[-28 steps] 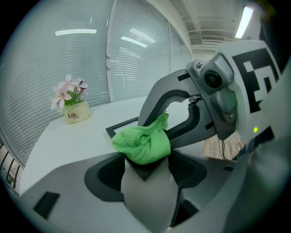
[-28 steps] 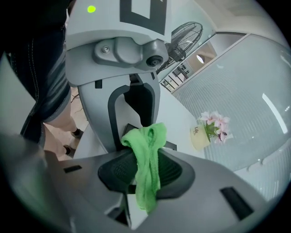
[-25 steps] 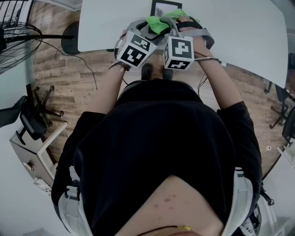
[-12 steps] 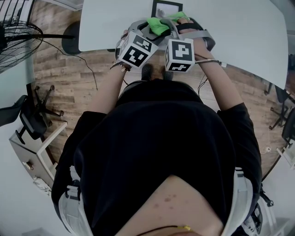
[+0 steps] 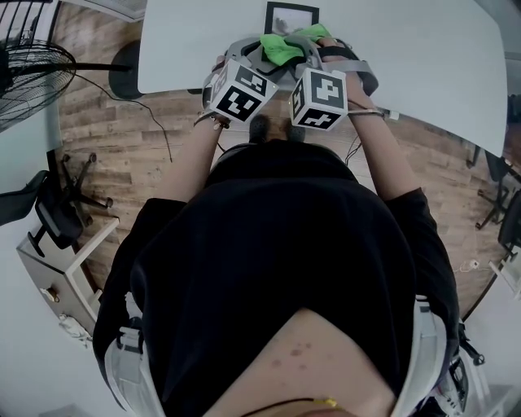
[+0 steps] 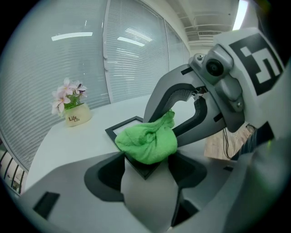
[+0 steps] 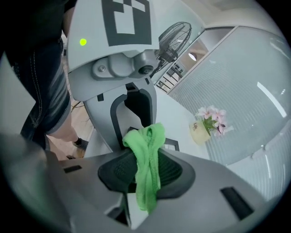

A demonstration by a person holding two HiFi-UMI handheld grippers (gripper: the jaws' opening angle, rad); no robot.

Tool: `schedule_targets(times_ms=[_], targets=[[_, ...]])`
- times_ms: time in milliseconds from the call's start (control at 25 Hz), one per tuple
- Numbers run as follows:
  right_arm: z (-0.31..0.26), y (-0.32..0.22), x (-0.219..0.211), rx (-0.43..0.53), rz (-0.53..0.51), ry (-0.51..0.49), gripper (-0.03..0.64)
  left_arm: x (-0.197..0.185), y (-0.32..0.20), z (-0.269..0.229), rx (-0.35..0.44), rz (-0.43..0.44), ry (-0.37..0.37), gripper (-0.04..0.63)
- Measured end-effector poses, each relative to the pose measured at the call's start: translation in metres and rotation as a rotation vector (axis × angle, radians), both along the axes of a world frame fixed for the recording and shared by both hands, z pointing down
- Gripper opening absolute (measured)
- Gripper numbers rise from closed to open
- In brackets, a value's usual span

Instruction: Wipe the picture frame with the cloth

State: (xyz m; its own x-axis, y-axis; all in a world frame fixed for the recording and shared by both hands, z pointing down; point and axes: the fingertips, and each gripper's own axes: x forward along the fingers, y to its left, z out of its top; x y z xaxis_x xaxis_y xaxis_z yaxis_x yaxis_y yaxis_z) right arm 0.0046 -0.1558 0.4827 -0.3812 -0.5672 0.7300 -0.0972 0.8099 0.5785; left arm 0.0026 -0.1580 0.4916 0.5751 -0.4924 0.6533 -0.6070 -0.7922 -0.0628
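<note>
Green terry cloth (image 7: 146, 154): bunched, pinched tight between jaws of right gripper (image 7: 145, 175), sitting over near corner of black rectangular picture frame (image 6: 122, 126). Frame flat on white table (image 5: 423, 65). Left gripper (image 6: 148, 186): jaws apart, holding nothing, frame corner showing in gap. Step judged: wipe, at near corner. Next move calls for sweep across frame face, light pressure, left gripper steadying frame.

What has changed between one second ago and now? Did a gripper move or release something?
No clear change; nothing was taken or let go. The right gripper stays shut on the cloth, at the near edge of the picture frame. The left gripper stays beside it, the frame's corner between its jaws. The frame lies where it was on the table.
</note>
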Motion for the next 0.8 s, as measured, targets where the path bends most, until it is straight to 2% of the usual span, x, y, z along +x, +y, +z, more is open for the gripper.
schedule_targets(times_ms=[480,800], targets=[[-0.01,-0.002,0.013,-0.039,0.102,-0.11,0.112,-0.001,0.001,-0.001,0.008,0.025,0.013,0.305],[-0.025,-0.004,0.028,-0.048,0.198,-0.236,0.112,-0.002,-0.001,-0.018,0.025,-0.002,0.109,0.305]])
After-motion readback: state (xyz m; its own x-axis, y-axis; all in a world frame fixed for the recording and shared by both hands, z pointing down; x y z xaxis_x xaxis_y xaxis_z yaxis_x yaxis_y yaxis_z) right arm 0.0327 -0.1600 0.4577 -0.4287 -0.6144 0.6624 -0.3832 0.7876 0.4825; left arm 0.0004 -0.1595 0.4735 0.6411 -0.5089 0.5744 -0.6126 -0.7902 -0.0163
